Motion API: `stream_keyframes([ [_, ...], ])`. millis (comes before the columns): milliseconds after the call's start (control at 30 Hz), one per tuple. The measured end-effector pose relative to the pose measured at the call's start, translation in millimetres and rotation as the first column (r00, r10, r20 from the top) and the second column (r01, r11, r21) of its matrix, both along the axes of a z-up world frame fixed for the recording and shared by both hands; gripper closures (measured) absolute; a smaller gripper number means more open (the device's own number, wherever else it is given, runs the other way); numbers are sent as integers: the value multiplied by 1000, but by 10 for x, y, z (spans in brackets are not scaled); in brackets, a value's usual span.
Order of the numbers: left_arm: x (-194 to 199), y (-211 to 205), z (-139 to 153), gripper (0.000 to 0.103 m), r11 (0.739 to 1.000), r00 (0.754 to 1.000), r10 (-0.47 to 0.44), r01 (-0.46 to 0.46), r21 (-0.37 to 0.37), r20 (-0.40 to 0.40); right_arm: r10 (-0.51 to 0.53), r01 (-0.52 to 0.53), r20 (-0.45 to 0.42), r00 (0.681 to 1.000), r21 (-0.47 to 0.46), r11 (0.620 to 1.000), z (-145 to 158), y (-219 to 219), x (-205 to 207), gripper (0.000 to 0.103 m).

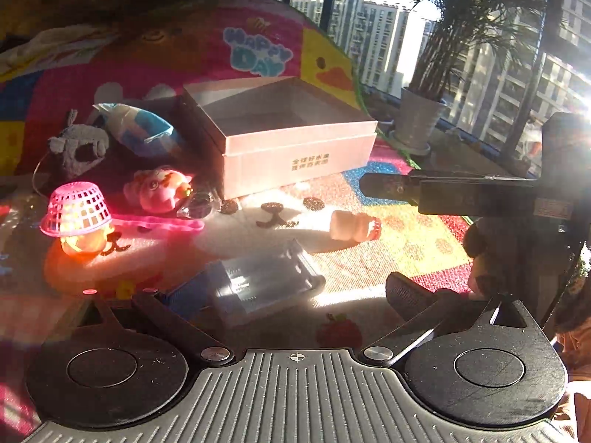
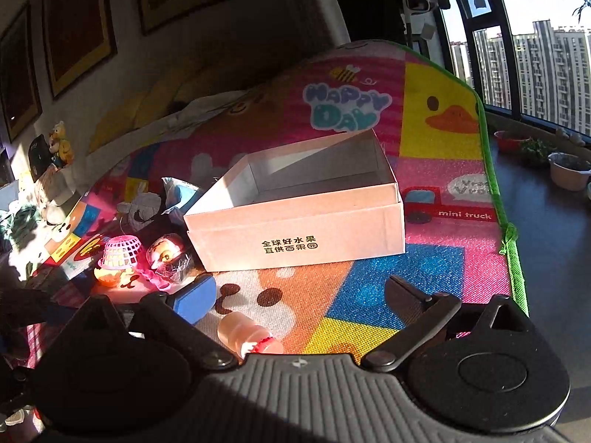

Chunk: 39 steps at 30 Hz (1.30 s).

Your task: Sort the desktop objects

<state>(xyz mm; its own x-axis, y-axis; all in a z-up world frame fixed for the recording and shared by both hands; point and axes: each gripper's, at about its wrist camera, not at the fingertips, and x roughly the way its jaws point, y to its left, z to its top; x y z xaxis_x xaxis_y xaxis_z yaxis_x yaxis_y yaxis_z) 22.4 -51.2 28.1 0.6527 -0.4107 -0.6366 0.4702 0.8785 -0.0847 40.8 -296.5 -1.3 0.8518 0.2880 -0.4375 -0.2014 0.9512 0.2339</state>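
Note:
On the colourful play mat (image 2: 424,258) stands an open pale box (image 1: 295,147) (image 2: 295,229), with nothing in it. A small bottle with a red cap (image 1: 354,226) (image 2: 247,336) lies on its side in front of the box. My right gripper (image 2: 277,288) is open, and the bottle lies between its fingers, near the base and untouched. My left gripper (image 1: 269,288) is open over a clear case with a blue end (image 1: 255,288) (image 2: 195,299). There is a gap at its right finger. One finger of the right gripper (image 1: 424,188) reaches in from the right.
Left of the box lie a pink toy (image 1: 159,188), an upturned pink mesh basket (image 1: 75,210) on an orange toy, a grey plush (image 1: 74,147) and a blue-white packet (image 1: 136,129). The mat's green edge (image 2: 509,243) borders a dark surface holding plant pots (image 2: 569,173).

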Motion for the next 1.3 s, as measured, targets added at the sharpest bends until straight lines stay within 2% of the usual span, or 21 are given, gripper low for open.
stream_keyframes([
  [100, -48, -125, -43, 0, 990, 994, 82, -89, 107, 72, 8, -8, 7, 1000, -38, 999, 37, 25, -56, 5],
  [167, -100, -148, -84, 0, 981, 989, 97, -114, 156, 116, 71, -71, -1, 997, -107, 992, 60, 85, -146, 5],
  [200, -119, -151, -106, 0, 978, 987, 100, -120, 170, 122, 104, -104, -10, 995, -173, 979, 59, 139, -201, 5],
  [300, -123, -120, -161, 0, 969, 986, 127, -147, 196, 112, 134, -143, -50, 990, -352, 925, -24, 281, -298, 5],
  [333, -118, -99, -178, 0, 965, 984, 143, -163, 207, 110, 125, -139, -62, 990, -381, 914, -54, 296, -292, 5],
  [433, -109, -35, -224, 0, 943, 972, 201, -225, 244, 121, 72, -96, -77, 994, -389, 916, -77, 271, -201, 5],
  [500, -100, 32, -220, 0, 940, 968, 224, -246, 237, 116, 59, -88, -83, 995, -398, 913, -73, 266, -121, 5],
  [567, -74, 91, -208, 0, 929, 960, 251, -276, 245, 126, 80, -105, -76, 994, -443, 890, -77, 312, -73, 5],
  [667, -21, 188, -191, 0, 899, 934, 315, -350, 264, 166, 36, -34, -7, 999, -554, 832, -59, 421, -19, 6],
  [700, -3, 229, -187, 0, 893, 928, 333, -368, 261, 170, 32, -26, 1, 999, -552, 833, -34, 428, -12, 6],
  [767, 30, 317, -174, 0, 892, 922, 356, -384, 239, 154, 66, -65, -14, 998, -470, 881, 60, 399, -24, 6],
  [833, 22, 368, -162, 0, 900, 924, 354, -379, 217, 145, 127, -130, -32, 991, -379, 916, 122, 390, -61, 7],
  [867, 6, 378, -154, 0, 908, 929, 343, -366, 205, 141, 153, -156, -36, 988, -355, 922, 129, 402, -77, 9],
  [933, -34, 384, -140, 0, 927, 942, 311, -330, 177, 128, 194, -204, -63, 979, -333, 921, 108, 457, -72, 24],
  [1067, -109, 347, -126, 0, 966, 970, 226, -236, 105, 94, 213, -245, -131, 968, -316, 917, -9, 533, 30, 42],
  [1100, -121, 327, -122, 0, 972, 975, 206, -214, 95, 90, 215, -254, -155, 964, -309, 917, -38, 541, 56, 60],
  [1200, -128, 233, -107, 0, 983, 984, 155, -162, 83, 92, 205, -241, -156, 966, -262, 935, -33, 498, 53, 60],
  [1300, -44, 125, -94, 0, 988, 988, 129, -135, 74, 81, 196, -223, -127, 972, -257, 940, 26, 461, -9, 60],
])
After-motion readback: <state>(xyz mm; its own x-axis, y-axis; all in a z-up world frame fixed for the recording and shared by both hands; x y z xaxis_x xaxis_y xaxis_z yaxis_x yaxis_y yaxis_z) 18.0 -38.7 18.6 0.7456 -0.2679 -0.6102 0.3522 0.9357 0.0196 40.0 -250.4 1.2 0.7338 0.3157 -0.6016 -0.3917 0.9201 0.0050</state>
